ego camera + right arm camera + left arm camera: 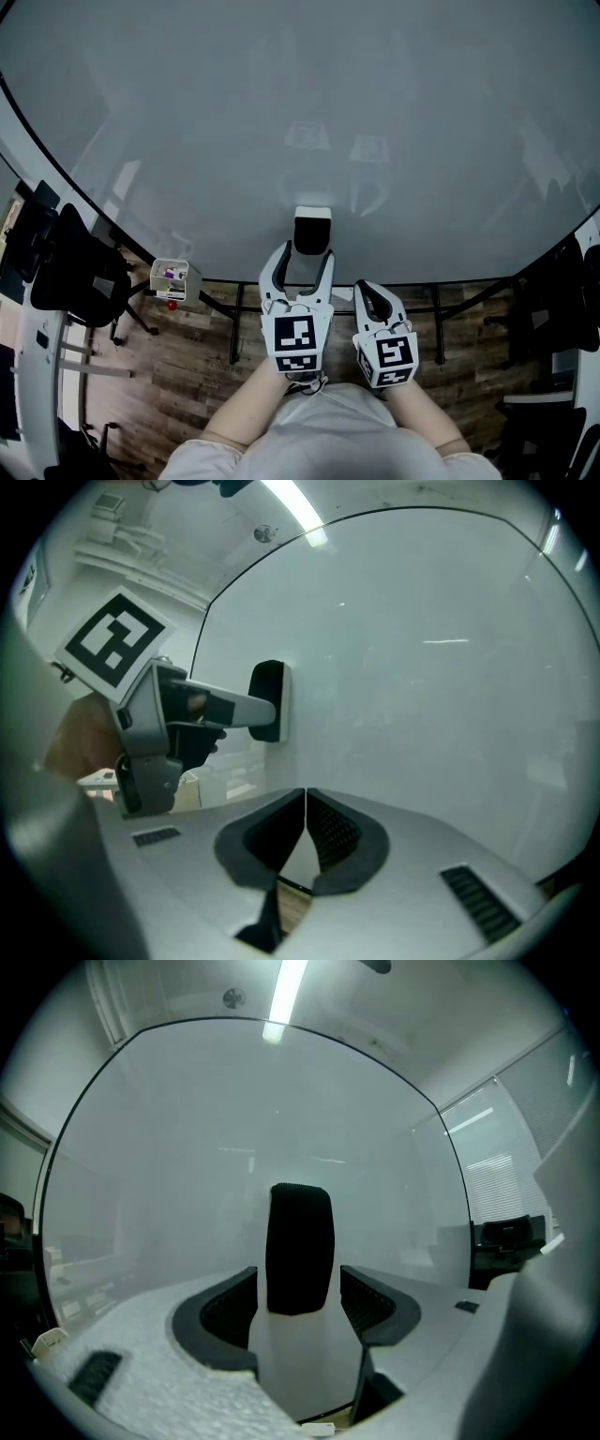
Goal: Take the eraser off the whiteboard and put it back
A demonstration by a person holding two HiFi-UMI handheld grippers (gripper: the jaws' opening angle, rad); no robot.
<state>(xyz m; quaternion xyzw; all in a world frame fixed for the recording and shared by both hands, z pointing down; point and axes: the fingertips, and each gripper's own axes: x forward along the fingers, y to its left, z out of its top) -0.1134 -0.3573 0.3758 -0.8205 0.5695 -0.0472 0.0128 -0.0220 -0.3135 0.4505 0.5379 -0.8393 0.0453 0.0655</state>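
Black-topped eraser [299, 1246] is clamped on the whiteboard [281, 112] by the left gripper [306, 251] — seemingly ready for pulling off. Right gripper [306, 799] is held closed and empty — clear of the work.

The eraser [312, 234] sits on the whiteboard [281, 112] near its lower edge, clasped between the jaws of the left tongs [305, 253]; the right tongs [364, 287], jaws together, hang just to the right and lower, clear of the eraser. A chair [80, 272] stands far left on the floor [187, 375]; a small box [173, 278] sits between chair and tongs, by the board's lower edge.
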